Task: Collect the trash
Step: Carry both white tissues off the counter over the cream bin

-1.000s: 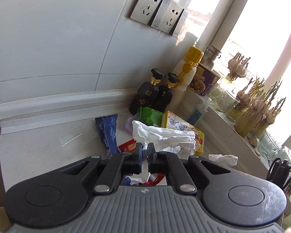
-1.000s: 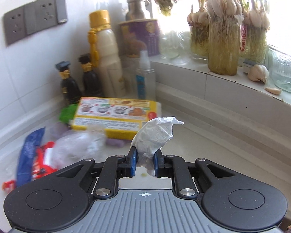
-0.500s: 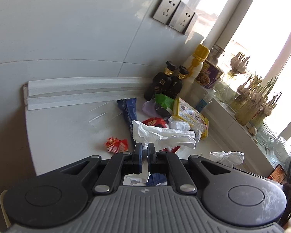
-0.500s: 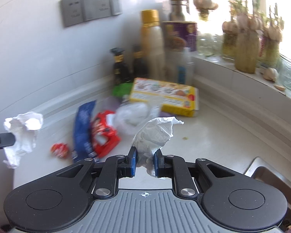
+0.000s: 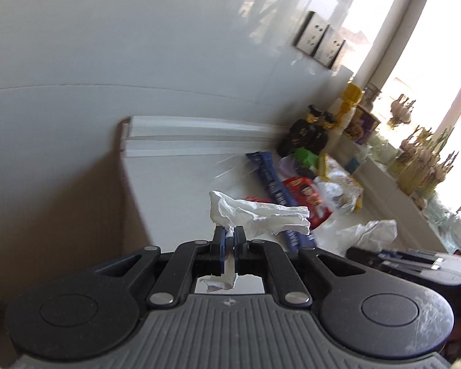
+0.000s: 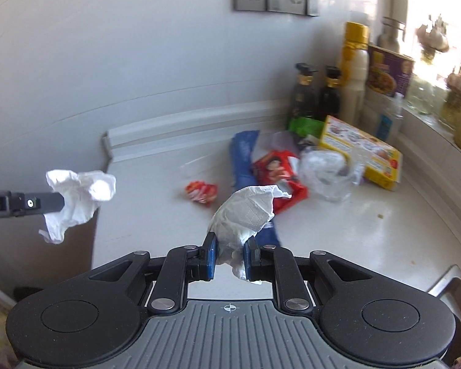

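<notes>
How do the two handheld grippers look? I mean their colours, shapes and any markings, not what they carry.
Both look alike. The left gripper and the right gripper have a grey ribbed body with a small crosshair mark, two round black housings, black link arms with silver rivets, and narrow black fingers lined with blue pads. The left one's right housing is scuffed. No cables or sleeves show.

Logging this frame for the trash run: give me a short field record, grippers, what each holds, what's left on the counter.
left gripper: shut on a crumpled white tissue
right gripper: shut on a second white tissue wad
counter: white, litter near the back wall
litter left: small red wrapper, blue wrapper, red packet, clear plastic bag, green packet
other items: yellow box, two dark bottles
bin: not in view
</notes>
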Tool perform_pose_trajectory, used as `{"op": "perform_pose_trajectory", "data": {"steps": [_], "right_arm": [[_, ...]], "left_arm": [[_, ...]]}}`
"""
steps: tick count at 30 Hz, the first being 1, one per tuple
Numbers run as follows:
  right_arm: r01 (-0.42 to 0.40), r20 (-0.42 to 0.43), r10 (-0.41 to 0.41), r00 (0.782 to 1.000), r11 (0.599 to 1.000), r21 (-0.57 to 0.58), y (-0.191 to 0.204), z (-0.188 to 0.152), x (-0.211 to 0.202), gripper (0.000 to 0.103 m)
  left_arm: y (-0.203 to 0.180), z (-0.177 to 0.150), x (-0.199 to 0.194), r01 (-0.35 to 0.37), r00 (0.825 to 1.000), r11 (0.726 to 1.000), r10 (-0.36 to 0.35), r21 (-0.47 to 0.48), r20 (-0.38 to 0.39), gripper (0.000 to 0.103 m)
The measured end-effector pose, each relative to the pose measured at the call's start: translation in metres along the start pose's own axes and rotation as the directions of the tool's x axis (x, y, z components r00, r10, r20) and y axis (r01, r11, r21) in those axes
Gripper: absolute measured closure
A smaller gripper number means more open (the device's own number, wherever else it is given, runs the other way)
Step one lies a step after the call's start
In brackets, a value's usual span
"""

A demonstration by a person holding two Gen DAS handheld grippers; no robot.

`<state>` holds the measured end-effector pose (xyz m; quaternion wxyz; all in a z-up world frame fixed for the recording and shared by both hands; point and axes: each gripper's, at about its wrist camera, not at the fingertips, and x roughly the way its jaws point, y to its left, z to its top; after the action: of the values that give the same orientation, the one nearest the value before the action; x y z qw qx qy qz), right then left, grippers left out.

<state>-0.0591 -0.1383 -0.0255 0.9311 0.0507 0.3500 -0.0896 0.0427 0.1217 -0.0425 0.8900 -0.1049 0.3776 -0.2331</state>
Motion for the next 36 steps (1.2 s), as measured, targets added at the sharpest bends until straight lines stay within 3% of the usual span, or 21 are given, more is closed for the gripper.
{"op": "perform_pose_trajectory", "data": {"steps": [7,15,20,26,31,36], "right_arm": [[-0.075,-0.015,0.074,0.997,0.989,-0.124,0.051,0.007,0.000,0.087],[-0.190,-0.084,0.176,0.981,0.960,-0.204,0.112,0.002,0.019,0.087],[-0.276,-0.113,0.257,0.960,0.934,-0.225,0.154,-0.003,0.032,0.087],[-0.385,-0.185,0.348,0.919,0.892,-0.237,0.210,-0.005,0.061,0.086],[-0.425,-0.310,0.344,0.886,0.870,-0.249,0.251,-0.008,0.101,0.086],[-0.400,-0.410,0.272,0.871,0.876,-0.268,0.270,-0.017,0.142,0.086]], "left_arm": [[0.051,-0.022,-0.020,-0.114,0.993,0.986,0.112,-0.119,-0.028,0.098],[0.093,-0.053,-0.025,-0.217,0.975,0.947,0.201,-0.236,-0.091,0.098],[0.118,-0.071,-0.018,-0.258,0.964,0.922,0.226,-0.288,-0.138,0.098],[0.144,-0.090,0.003,-0.281,0.954,0.895,0.221,-0.345,-0.203,0.098],[0.162,-0.107,0.032,-0.279,0.946,0.887,0.188,-0.368,-0.263,0.098],[0.176,-0.126,0.051,-0.287,0.932,0.885,0.169,-0.368,-0.321,0.098]]}}
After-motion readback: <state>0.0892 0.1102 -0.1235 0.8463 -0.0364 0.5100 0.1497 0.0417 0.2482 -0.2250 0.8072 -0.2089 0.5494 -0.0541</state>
